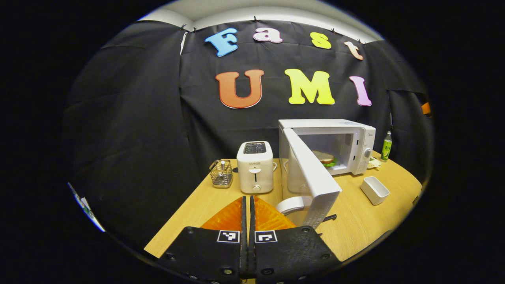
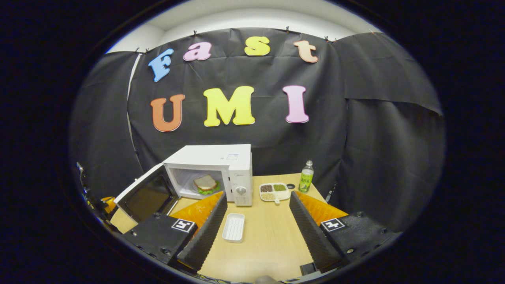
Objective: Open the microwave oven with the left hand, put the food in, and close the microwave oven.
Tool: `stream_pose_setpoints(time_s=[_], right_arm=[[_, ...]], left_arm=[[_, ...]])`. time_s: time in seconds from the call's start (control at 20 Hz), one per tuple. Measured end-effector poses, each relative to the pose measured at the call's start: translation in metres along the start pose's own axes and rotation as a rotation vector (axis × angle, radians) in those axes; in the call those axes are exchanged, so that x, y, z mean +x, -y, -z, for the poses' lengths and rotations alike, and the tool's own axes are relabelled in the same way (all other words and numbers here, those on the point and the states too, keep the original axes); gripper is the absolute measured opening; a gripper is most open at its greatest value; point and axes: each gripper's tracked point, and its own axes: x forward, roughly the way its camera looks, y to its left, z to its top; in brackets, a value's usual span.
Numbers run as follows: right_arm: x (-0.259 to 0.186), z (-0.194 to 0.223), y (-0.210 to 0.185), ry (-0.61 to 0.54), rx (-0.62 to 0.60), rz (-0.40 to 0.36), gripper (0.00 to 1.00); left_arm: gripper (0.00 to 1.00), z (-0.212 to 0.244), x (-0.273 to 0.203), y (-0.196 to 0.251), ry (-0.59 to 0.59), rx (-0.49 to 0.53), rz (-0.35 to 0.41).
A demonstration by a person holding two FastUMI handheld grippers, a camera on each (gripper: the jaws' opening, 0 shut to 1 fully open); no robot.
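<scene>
A white microwave oven (image 1: 357, 136) (image 2: 221, 157) stands on the wooden table with its door (image 1: 313, 173) (image 2: 146, 195) swung wide open. Inside lies a sandwich (image 1: 324, 157) (image 2: 205, 184) with green lettuce under the bread. My left gripper (image 1: 248, 203) is shut with nothing between its fingers, low over the table a little short of the door's free edge. My right gripper (image 2: 258, 199) is open and holds nothing, well back from the oven's front, above the table.
A white toaster (image 1: 255, 167) and a wire basket (image 1: 221, 174) stand left of the oven. An empty white tray (image 1: 374, 190) (image 2: 233, 227) lies on the table (image 2: 272, 240). A divided dish of grains (image 2: 274, 191) and a green bottle (image 2: 305, 176) (image 1: 386, 146) sit right of the oven.
</scene>
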Motion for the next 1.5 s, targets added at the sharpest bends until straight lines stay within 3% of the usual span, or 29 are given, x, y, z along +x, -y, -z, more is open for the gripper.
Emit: stream_pose_setpoints(time_s=[0.05,0.1,0.15,0.2,0.3,0.35,0.4,0.45,0.5,0.55,0.65,0.7,0.75,0.8,1.0,1.05,1.1,1.15,1.3,1.35,1.4,1.5], right_arm=[[0.0,0.002,0.0,-0.003,-0.002,0.0,1.0],[-0.001,0.004,0.001,-0.008,-0.003,0.002,1.0],[-0.001,0.005,0.003,-0.012,-0.006,0.005,0.92],[-0.002,0.005,0.004,-0.013,-0.006,0.004,1.0],[-0.004,0.003,0.007,-0.005,-0.002,0.006,1.0],[-0.003,0.004,0.008,-0.006,-0.003,0.006,0.92],[-0.002,0.003,0.01,-0.01,0.001,0.011,1.0],[-0.002,0.003,0.011,-0.009,0.01,0.01,1.0],[-0.003,0.0,0.011,0.0,0.017,0.009,0.92],[-0.003,-0.004,0.014,0.004,0.014,0.014,1.0],[-0.004,-0.003,0.019,0.006,0.02,0.016,1.0],[-0.005,-0.004,0.022,0.006,0.025,0.021,0.92],[-0.005,-0.003,0.026,0.006,0.03,0.026,0.92],[-0.006,-0.003,0.029,0.006,0.036,0.029,1.0],[-0.011,-0.003,0.042,0.005,0.054,0.048,1.0],[-0.013,-0.001,0.046,0.007,0.058,0.052,0.92],[-0.014,-0.001,0.049,0.007,0.059,0.054,0.92],[-0.015,-0.001,0.051,0.008,0.059,0.055,1.0],[-0.019,-0.006,0.062,0.013,0.048,0.067,1.0],[-0.019,-0.007,0.068,0.016,0.045,0.079,0.92],[-0.019,-0.009,0.073,0.02,0.047,0.083,1.0],[-0.02,-0.013,0.083,0.026,0.054,0.096,1.0]], left_arm=[[0.0,0.005,0.003,0.003,-0.01,0.007,0.005],[0.0,0.006,0.005,0.004,-0.008,0.013,0.001],[0.0,0.007,0.007,0.004,-0.004,0.007,-0.004],[0.0,0.009,0.007,0.006,-0.011,0.002,-0.009],[0.0,0.013,0.012,0.015,-0.015,-0.01,0.003],[0.0,0.013,0.011,0.021,-0.011,-0.014,0.011],[0.0,0.012,0.01,0.027,-0.011,-0.012,0.023],[0.0,0.013,0.011,0.033,-0.007,-0.015,0.034],[0.0,0.013,0.012,0.039,-0.008,-0.026,0.044],[0.0,0.011,0.012,0.046,-0.006,-0.033,0.058],[0.0,0.012,0.014,0.062,-0.006,-0.025,0.088],[0.0,0.011,0.014,0.071,-0.007,-0.019,0.103],[0.0,0.011,0.015,0.08,-0.004,-0.016,0.119],[0.0,0.011,0.015,0.09,-0.004,-0.014,0.137],[0.0,0.008,0.014,0.136,-0.003,0.007,0.214],[0.0,0.005,0.012,0.147,-0.004,0.013,0.233],[0.0,0.002,0.01,0.158,-0.003,0.019,0.252],[0.0,-0.002,0.01,0.168,-0.005,0.024,0.27],[0.0,-0.009,0.014,0.196,-0.004,0.048,0.317],[0.0,-0.012,0.017,0.204,-0.002,0.052,0.332],[0.0,-0.013,0.021,0.213,-0.006,0.056,0.345],[0.0,-0.017,0.027,0.228,-0.008,0.066,0.366]])
